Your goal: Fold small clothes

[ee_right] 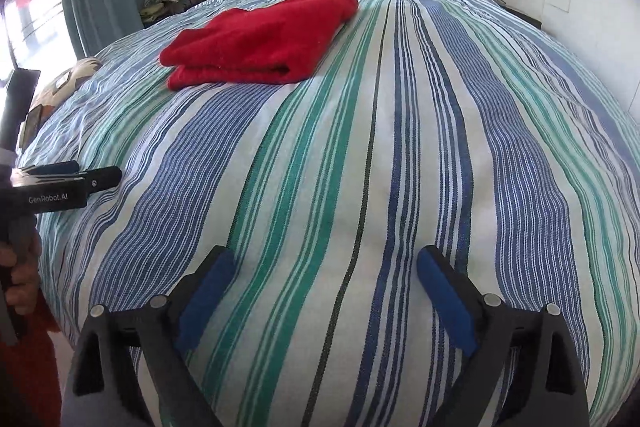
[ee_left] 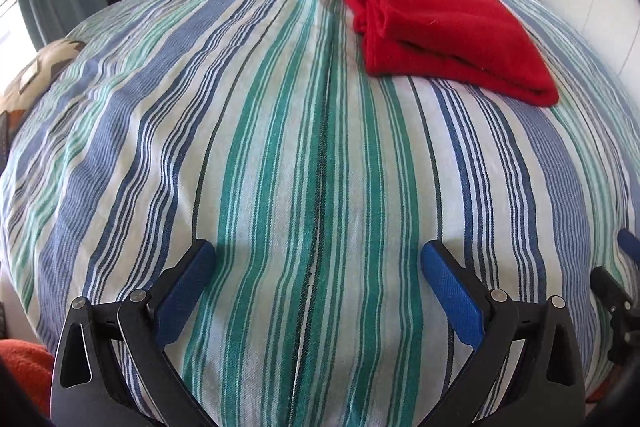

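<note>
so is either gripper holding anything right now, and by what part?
Nothing. Left gripper and right gripper are both open and empty; the folded red garment lies untouched on the bed.

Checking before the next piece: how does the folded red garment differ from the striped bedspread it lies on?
The red garment is one plain colour; the striped bedspread carries blue, green and white bands. The garment is folded into a compact stack with layered edges showing; the bedspread lies spread out in a single layer. The garment takes up a small patch; the bedspread covers the whole bed. Both are soft fabric, and neither gripper touches the garment.
</note>
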Available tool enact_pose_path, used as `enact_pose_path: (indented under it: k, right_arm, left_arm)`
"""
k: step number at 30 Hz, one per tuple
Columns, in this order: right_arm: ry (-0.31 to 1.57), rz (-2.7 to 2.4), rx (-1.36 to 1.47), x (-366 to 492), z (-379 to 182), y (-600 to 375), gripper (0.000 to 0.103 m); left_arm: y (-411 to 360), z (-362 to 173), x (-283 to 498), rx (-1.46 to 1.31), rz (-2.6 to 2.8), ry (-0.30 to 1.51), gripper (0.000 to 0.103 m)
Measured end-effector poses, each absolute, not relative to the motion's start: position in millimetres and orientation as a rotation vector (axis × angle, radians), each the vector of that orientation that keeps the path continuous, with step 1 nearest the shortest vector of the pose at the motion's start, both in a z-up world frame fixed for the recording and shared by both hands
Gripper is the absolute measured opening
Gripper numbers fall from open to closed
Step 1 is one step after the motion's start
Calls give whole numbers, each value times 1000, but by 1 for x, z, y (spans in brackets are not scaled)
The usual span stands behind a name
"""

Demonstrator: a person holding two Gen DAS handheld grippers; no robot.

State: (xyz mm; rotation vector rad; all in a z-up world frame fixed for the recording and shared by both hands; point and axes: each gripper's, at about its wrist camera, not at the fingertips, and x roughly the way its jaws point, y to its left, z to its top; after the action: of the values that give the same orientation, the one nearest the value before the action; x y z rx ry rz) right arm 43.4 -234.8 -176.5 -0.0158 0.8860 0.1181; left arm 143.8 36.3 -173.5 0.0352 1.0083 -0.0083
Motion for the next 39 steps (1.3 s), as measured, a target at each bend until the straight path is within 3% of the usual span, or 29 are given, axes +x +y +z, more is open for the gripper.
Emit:
enact_pose_path:
  k: [22,28,34,39]
  right_arm:
    - [857,110,-47,38,-180,-233,94]
    - [898,110,-29,42,-176,-233,97]
    - [945,191,110,57,-159,-247,100]
    - [795,229,311,122,-110,-283,100]
  left_arm:
    - [32,-176,142,48,-5,1011,103]
    - [44,-149,151,-120,-87,1028,102]
    - [57,-96,224,-407,-282,949,102]
    - [48,-106,309,-405,-287,1031,102]
